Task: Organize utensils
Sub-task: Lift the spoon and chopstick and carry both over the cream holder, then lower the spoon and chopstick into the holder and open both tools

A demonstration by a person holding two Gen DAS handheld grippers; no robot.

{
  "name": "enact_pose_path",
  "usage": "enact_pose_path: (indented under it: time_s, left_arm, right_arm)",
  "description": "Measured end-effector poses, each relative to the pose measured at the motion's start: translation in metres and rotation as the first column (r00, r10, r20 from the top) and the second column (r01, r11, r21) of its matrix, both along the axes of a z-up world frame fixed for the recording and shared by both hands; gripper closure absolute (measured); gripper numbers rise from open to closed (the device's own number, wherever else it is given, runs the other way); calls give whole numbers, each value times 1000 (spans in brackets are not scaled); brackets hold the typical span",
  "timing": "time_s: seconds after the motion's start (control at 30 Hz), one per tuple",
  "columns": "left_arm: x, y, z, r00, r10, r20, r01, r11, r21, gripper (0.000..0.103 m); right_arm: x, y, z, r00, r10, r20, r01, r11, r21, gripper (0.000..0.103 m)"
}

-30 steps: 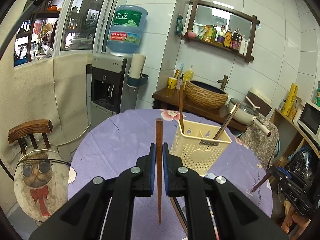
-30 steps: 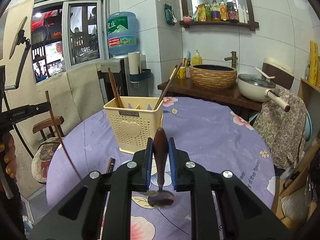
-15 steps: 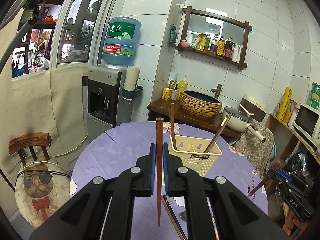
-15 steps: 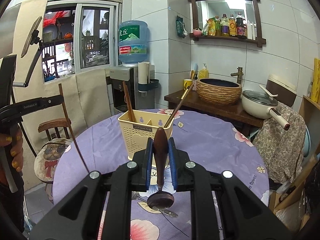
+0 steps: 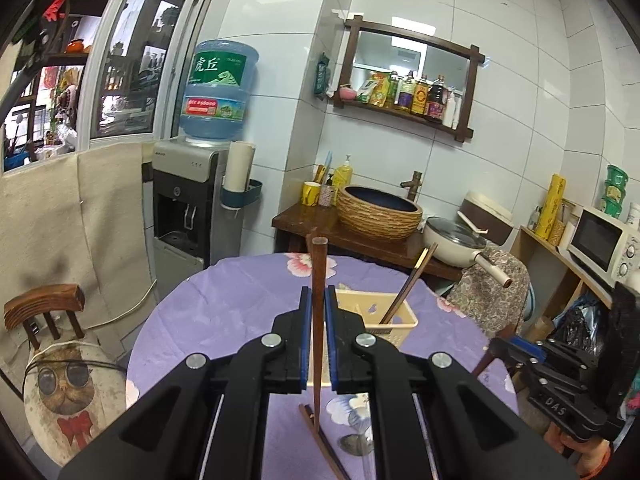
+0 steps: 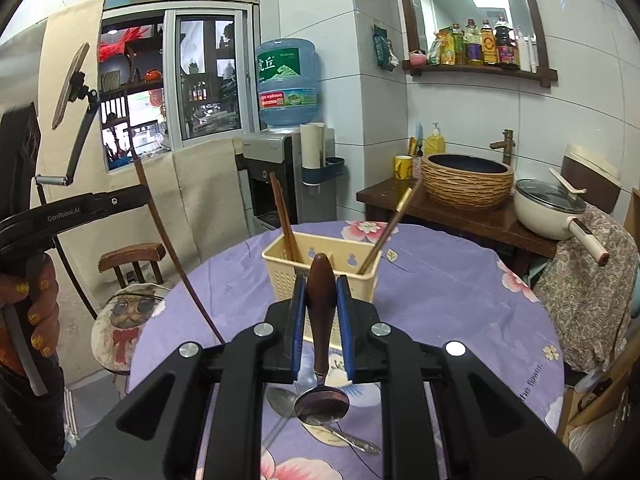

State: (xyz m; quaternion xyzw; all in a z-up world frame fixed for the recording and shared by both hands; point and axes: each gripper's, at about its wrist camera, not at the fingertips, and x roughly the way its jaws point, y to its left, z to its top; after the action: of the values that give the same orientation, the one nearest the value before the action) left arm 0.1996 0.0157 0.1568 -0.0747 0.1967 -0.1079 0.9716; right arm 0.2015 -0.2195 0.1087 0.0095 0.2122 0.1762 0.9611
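Both grippers point slightly downward over the purple table (image 6: 460,292): the left gripper (image 5: 319,312) is clenched on an upright chopstick (image 5: 319,320), and the right gripper (image 6: 321,300) grasps a spoon (image 6: 322,360) by its brown handle, bowl hanging down. The cream caddy (image 6: 356,256) stands mid-table just beyond the fingers, its front wall hidden behind them, and the loose chopstick (image 5: 320,444) and spoons lying on the cloth are partly covered by the jaws. Since a second ago both hands have risen, so the caddy sits lower and smaller in each view, with the grips unchanged.
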Motion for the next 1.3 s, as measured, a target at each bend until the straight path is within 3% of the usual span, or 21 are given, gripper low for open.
enact_pose_path:
  time_s: [0.33,0.5,0.6,0.9,1.07,1.2,1.23,1.27,1.3]
  left_arm:
    - [49,-25,95,995,-49,85,50,999,-8,96]
    - [82,-38,104,996,-16,82,15,1000,10,96]
    - [102,-44,89,999,1,55,-2,1000,25,96]
    - [154,-53,1,993,21,-116,-16,999,40,96]
    - [166,-53,-39,981,24,-191,-17,999,40,96]
    - [169,-53,-55,977,15,-213,-8,999,36,96]
    - [168,-53,-57,977,13,-212,-6,999,36,96]
    - [167,-51,-58,978,18,-210,-11,999,36,96]
    - [164,-51,-59,978,22,-209,-14,999,38,87]
  right_arm:
    - [60,12,89,996,14,85,-18,999,42,87]
    - [99,15,105,995,-36,95,32,999,42,87]
    - [118,19,91,995,-58,84,56,998,26,87]
    - [164,23,0,995,-88,-54,89,996,8,87]
    - [162,30,-25,994,-94,-56,92,995,-37,87]
    - [162,28,-37,994,-89,-63,88,996,-21,87]
    - [161,27,-38,994,-89,-55,89,996,-18,83]
    - [159,28,-40,995,-93,-46,92,995,-27,65]
    - [155,28,-41,995,-99,-33,98,995,-32,53]
